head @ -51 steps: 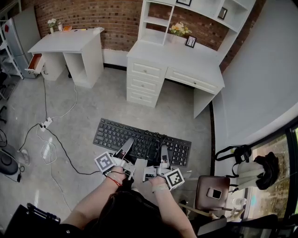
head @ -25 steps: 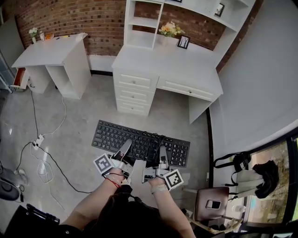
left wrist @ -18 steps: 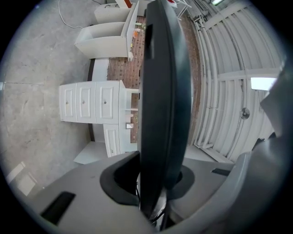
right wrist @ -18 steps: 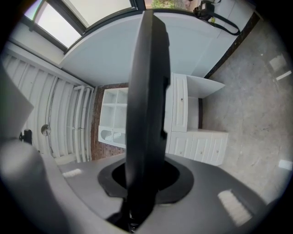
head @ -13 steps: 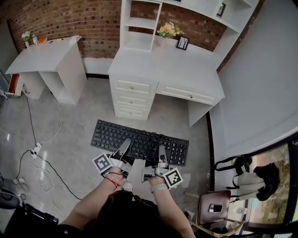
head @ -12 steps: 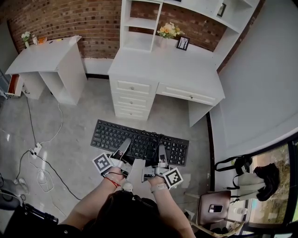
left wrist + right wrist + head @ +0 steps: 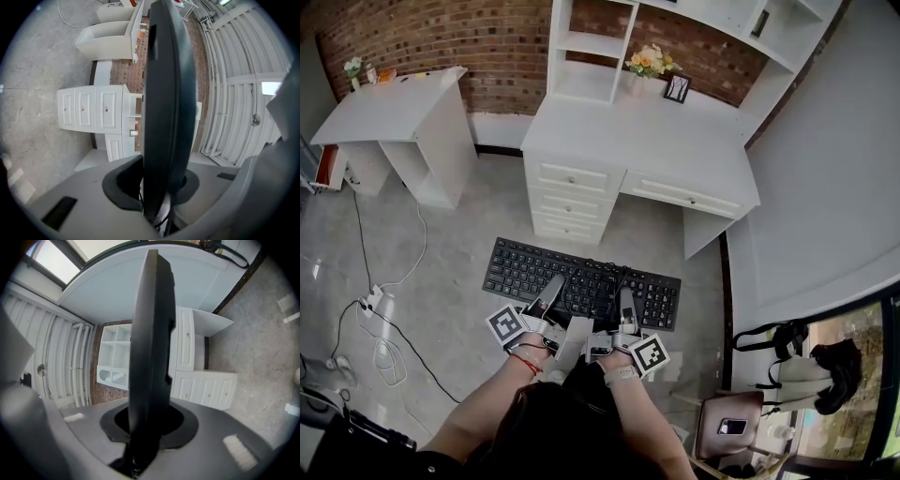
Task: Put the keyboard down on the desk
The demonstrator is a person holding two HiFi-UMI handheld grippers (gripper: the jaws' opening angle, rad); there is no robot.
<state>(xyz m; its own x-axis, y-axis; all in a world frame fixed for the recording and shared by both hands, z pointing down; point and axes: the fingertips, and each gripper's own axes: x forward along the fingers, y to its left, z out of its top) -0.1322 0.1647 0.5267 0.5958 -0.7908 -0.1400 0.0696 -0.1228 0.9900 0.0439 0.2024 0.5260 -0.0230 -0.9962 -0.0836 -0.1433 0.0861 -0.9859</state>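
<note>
A black keyboard [image 7: 581, 281] hangs level above the grey floor, a short way in front of the white desk [image 7: 637, 141]. My left gripper [image 7: 551, 287] is shut on its near edge left of the middle. My right gripper [image 7: 625, 302] is shut on the same edge further right. In the left gripper view the keyboard [image 7: 166, 93] stands edge-on between the jaws of that gripper [image 7: 157, 190]. The right gripper view shows the same keyboard [image 7: 150, 357] as a dark slab gripped by the right gripper [image 7: 143, 432]. A cable trails from the keyboard's near edge between the grippers.
The desk carries a hutch with flowers [image 7: 649, 58] and a small picture frame [image 7: 678, 87]. A second white desk [image 7: 394, 103] stands at the left. A cable and power strip [image 7: 370, 300] lie on the floor. A brown seat with a phone [image 7: 727, 427] is at lower right.
The white desk has shifted from upper right towards the middle of the head view and looks closer. The keyboard stays held by both grippers in the same grip.
</note>
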